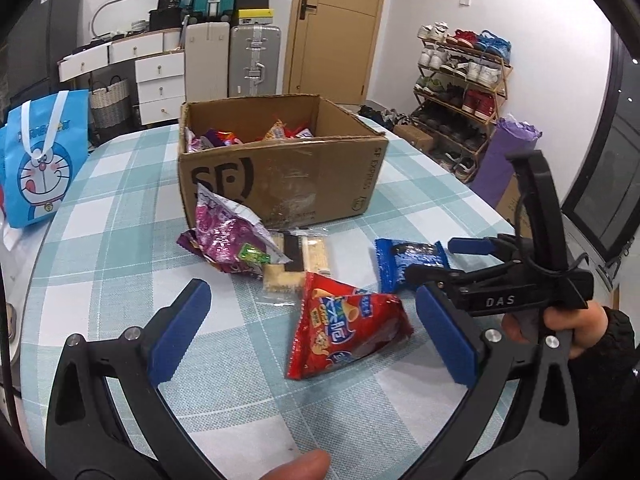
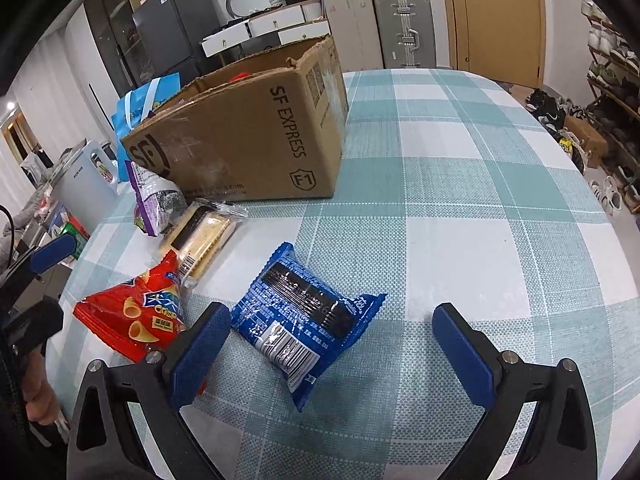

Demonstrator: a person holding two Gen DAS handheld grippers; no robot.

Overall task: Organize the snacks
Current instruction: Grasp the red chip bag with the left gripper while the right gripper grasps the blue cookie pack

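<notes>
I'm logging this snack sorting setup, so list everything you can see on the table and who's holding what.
Brown cardboard box: one, table centre, snacks inside.
Purple foil snack bag: one, leaning against the box front.
Clear-wrapped cream biscuit pack: one, beside the purple bag.
Red crisp bag: one, nearest the left gripper.
Blue cookie packet: one, between the right gripper's fingers, untouched.
Blue cartoon gift bag: one, table's left edge.
Checked tablecloth: one, teal and white.
Left gripper: open.
Right gripper: open.
</notes>
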